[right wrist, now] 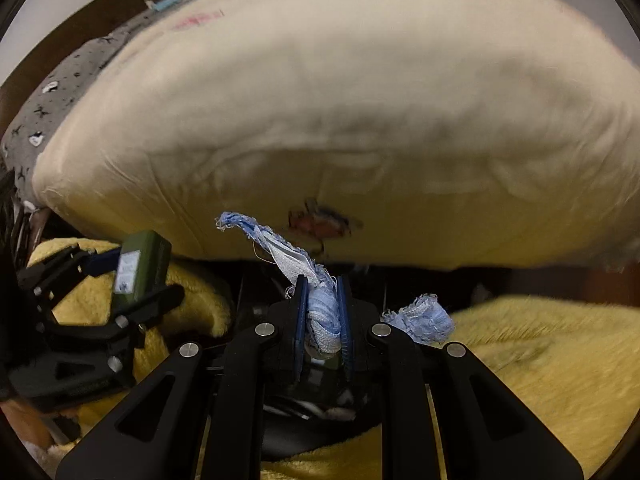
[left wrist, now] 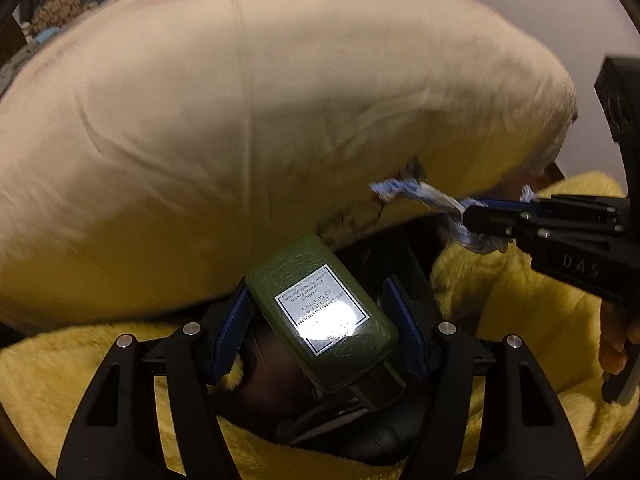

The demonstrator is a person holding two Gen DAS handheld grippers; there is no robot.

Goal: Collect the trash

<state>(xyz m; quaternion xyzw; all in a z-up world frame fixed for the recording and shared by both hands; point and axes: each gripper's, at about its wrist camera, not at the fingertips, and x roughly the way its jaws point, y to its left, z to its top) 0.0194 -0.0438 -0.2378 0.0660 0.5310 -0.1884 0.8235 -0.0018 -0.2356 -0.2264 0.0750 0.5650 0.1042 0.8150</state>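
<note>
A dark green flat bottle (left wrist: 308,280) with a white label lies slantwise between the blue pads of my left gripper (left wrist: 318,300), which is shut on it. Its dark cap points back toward the camera. My right gripper (right wrist: 323,296) is shut on a frayed blue-and-white strip of cloth (right wrist: 280,248), whose loose ends stick out above and to the right of the pads. In the left wrist view the right gripper (left wrist: 480,216) comes in from the right with the cloth (left wrist: 420,194). In the right wrist view the left gripper (right wrist: 132,276) shows at the left with the bottle (right wrist: 138,260). Both point steeply down.
A big cream pillow (left wrist: 240,120) fills the upper half of both views, with a small stain (right wrist: 320,222) near its lower edge. Yellow fleece blanket (right wrist: 540,360) lies under both grippers, with a dark gap (left wrist: 360,440) between its folds. Grey patterned cloth (right wrist: 48,112) sits at far left.
</note>
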